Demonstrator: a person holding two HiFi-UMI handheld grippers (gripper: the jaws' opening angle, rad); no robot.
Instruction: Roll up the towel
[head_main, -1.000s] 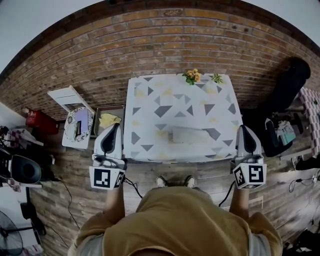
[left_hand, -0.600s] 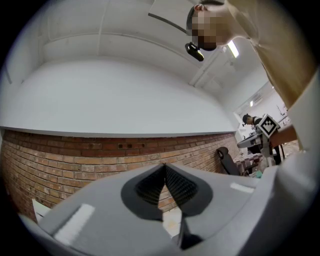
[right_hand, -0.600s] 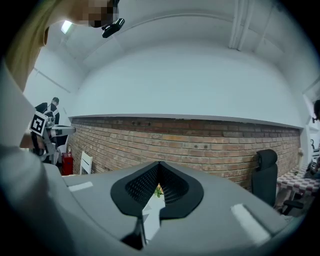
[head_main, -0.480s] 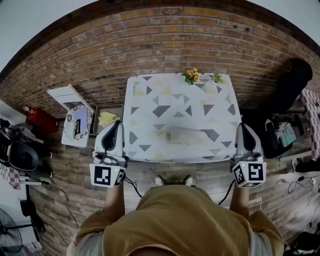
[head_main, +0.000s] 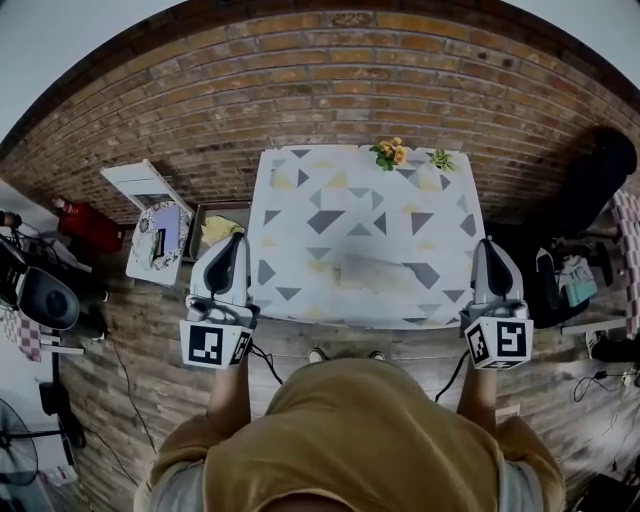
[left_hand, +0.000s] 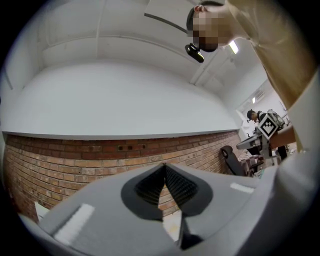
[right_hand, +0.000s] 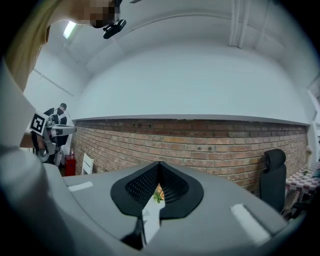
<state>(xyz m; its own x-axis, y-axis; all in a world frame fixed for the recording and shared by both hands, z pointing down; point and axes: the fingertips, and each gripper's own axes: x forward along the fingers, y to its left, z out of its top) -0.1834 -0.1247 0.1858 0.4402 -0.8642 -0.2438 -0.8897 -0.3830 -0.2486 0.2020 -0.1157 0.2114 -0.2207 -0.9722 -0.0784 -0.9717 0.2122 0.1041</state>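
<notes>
A pale folded towel (head_main: 372, 270) lies flat near the middle of the table (head_main: 300, 205), which has a white cloth with grey and yellow triangles. My left gripper (head_main: 235, 240) hovers at the table's front left corner, shut with nothing in it. My right gripper (head_main: 491, 244) is held off the table's front right corner, also shut and empty. Both are well apart from the towel. In the left gripper view the jaws (left_hand: 164, 165) meet in front of a brick wall. In the right gripper view the gripper (right_hand: 159, 163) is closed the same way.
A pot of orange flowers (head_main: 388, 152) and a small green plant (head_main: 437, 157) stand at the table's far edge. Left of the table are a tray with a yellow cloth (head_main: 217, 231), a patterned stool (head_main: 157, 241) and a white chair (head_main: 138, 184). A black office chair (head_main: 592, 178) stands at the right.
Both grippers have edged a little forward beside the table's front corners. The towel has not moved, and both stay shut.
</notes>
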